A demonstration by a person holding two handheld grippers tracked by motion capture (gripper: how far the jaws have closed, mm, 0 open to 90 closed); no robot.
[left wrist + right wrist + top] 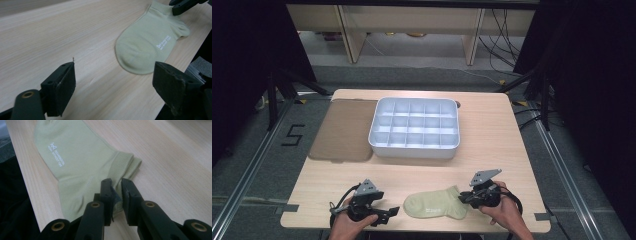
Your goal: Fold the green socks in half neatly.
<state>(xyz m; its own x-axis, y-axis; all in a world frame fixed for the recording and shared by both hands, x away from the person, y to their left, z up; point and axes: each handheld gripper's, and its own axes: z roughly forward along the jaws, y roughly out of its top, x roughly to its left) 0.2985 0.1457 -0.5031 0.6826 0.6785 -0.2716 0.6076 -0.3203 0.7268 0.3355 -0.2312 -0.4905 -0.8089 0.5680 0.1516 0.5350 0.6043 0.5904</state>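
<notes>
Pale green sock (435, 205) lies flat on the wooden table (492, 145) at its near edge, between the two grippers. High view: left gripper (388, 213) sits just left of the toe, right gripper (463, 198) at the cuff end. A white divided tray (414, 127) and a brown mat (343, 129) lie farther back, well apart from the sock.

Right gripper view: jaws nearly together, clamped on the edge of the sock by the cuff (126, 163). Left gripper view: jaws spread wide, nothing between them, toe ahead.

White lettering on the sock is too small to read; the person's forearms are cut off at the frame bottom
</notes>
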